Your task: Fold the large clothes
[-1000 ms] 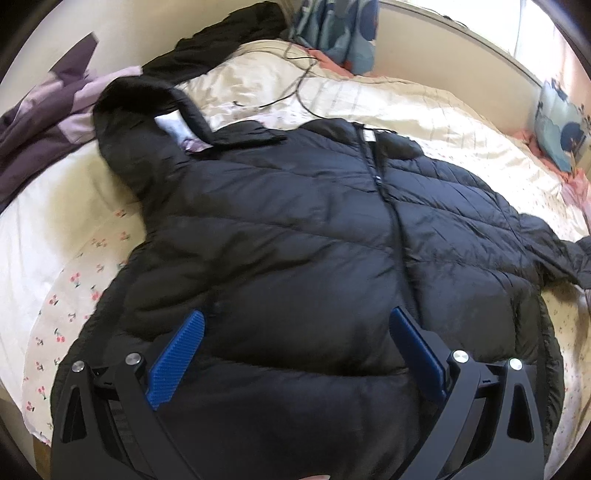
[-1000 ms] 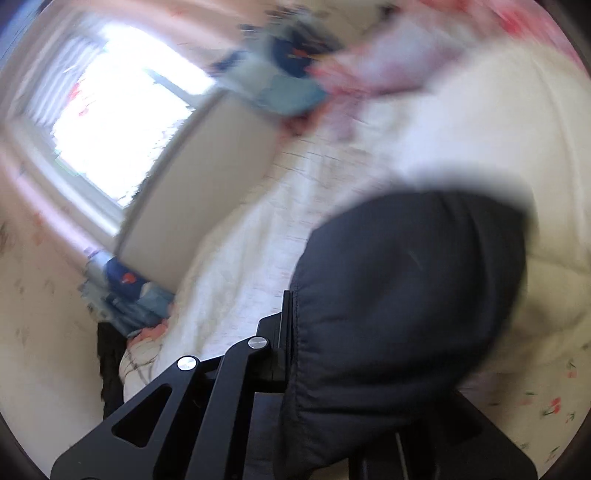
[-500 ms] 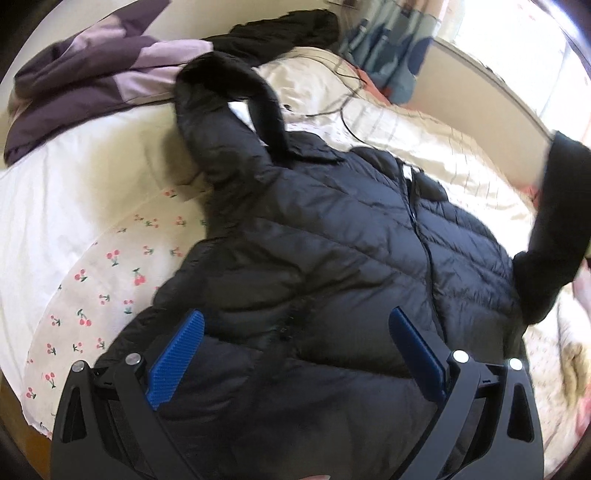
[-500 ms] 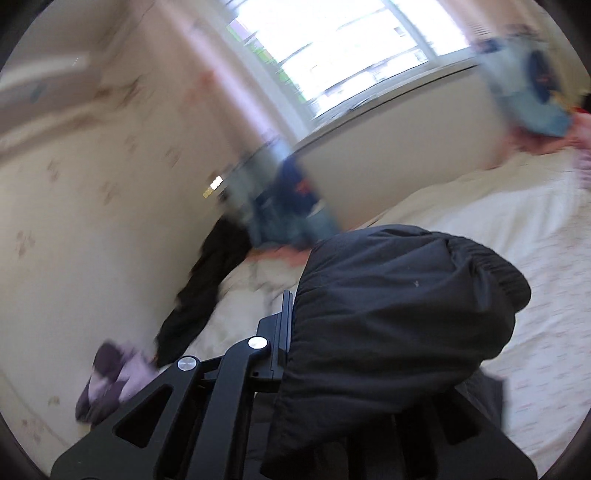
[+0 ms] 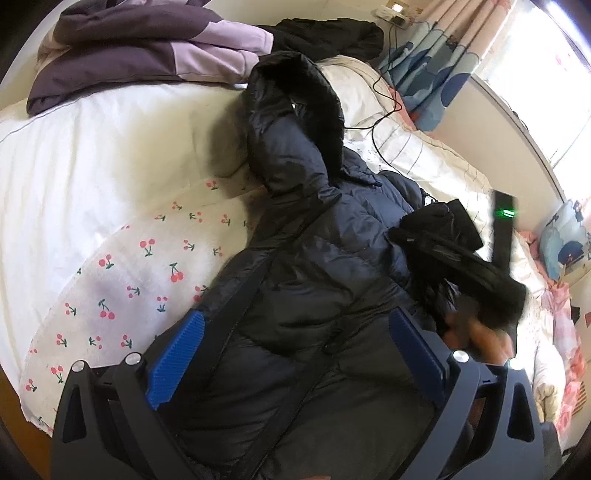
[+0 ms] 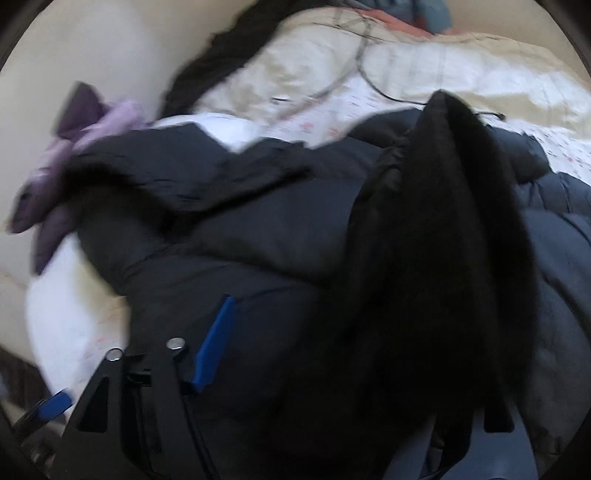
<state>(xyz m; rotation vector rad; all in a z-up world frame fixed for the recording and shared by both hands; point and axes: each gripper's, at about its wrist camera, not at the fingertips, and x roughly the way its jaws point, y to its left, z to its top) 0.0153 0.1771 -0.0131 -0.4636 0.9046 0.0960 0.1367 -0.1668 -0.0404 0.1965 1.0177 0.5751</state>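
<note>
A black puffer jacket [image 5: 314,280] is lying spread across the bed [image 5: 92,155], zipper side up, its hood [image 5: 291,110] pointing toward the head of the bed and resting on the white duvet beside a cherry-print sheet [image 5: 122,280]. The left gripper [image 5: 295,365] is hovering over the lower body of the jacket with its blue-padded fingers [image 5: 175,360] spread wide; nothing is sitting between them, and whether the pads are touching the fabric cannot be told. One sleeve [image 5: 454,266] is lying folded inward over the jacket's chest, its cuff near the zipper line. In the right wrist view, which is blurred, the same sleeve [image 6: 436,258] is draping down the frame in front of the right gripper [image 6: 332,369]. Its jaws have just been opening: one blue finger [image 6: 216,347] is standing clear to the left of the sleeve, while the other finger is hidden behind the fabric, so the sleeve is hanging between spread fingers and is not being pinched. A purple and lilac garment [image 5: 147,48] is lying bunched at the head of the bed, another dark garment [image 5: 328,35] is lying beside it, and a thin black cable [image 5: 384,107] is trailing across the bedding behind the hood.
</note>
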